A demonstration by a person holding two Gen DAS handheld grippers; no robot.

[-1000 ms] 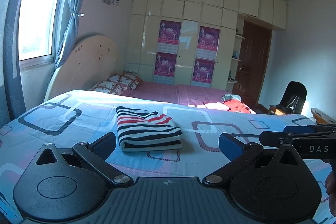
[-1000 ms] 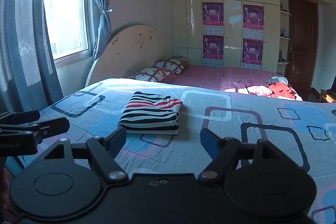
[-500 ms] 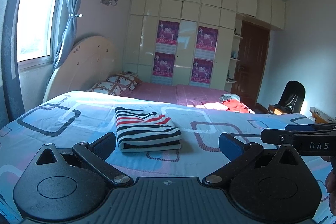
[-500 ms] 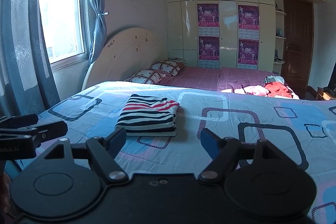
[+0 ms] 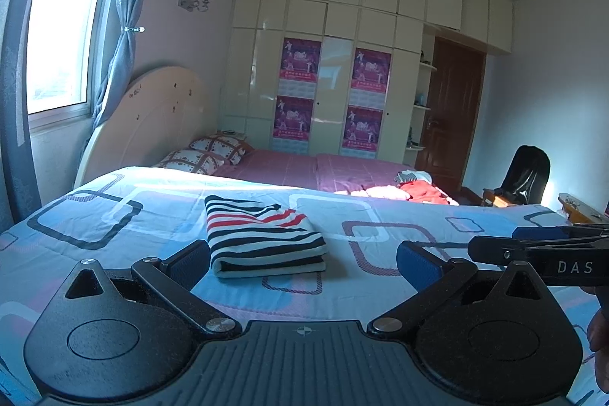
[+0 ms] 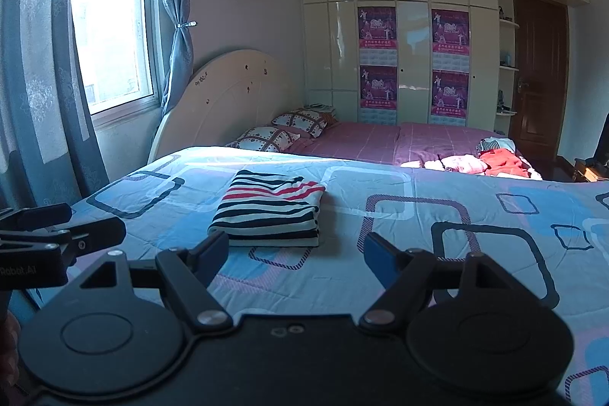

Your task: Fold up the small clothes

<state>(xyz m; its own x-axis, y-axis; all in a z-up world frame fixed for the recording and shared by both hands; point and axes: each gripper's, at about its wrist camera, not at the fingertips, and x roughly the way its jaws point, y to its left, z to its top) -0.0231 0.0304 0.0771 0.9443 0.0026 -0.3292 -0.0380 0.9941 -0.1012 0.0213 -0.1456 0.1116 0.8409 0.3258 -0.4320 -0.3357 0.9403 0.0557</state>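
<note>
A: Looking from the left side first, what do you see?

B: A window [image 6: 114,37] with blue curtains [image 6: 34,63]. Then the round headboard [image 6: 228,94], far behind the striped shirt [image 6: 272,210].

A: Where is the striped shirt?

B: It lies folded flat on the blue quilt [image 6: 418,215]. It has red, black and white stripes. Nothing is touching it.

A: And the left gripper [image 5: 302,259]?

B: It hangs just in front of the shirt, on the near side. Its blue fingers [image 5: 190,259] are spread wide, with nothing between them. The shirt shows in the gap, but farther back.

A: And the right gripper [image 6: 295,253]?

B: It is also near the shirt, a little to the right of it. Its fingers are wide apart too, and hold nothing. Each gripper peeks into the other's view from the side.

A: What is past the shirt?

B: Two pillows [image 6: 281,132] behind it, by the headboard. Behind and to the right of the shirt is a pile of clothes [image 6: 491,162], red and pink, on the pink sheet [image 6: 380,139]. Even farther right is a brown door [image 6: 538,71].
</note>
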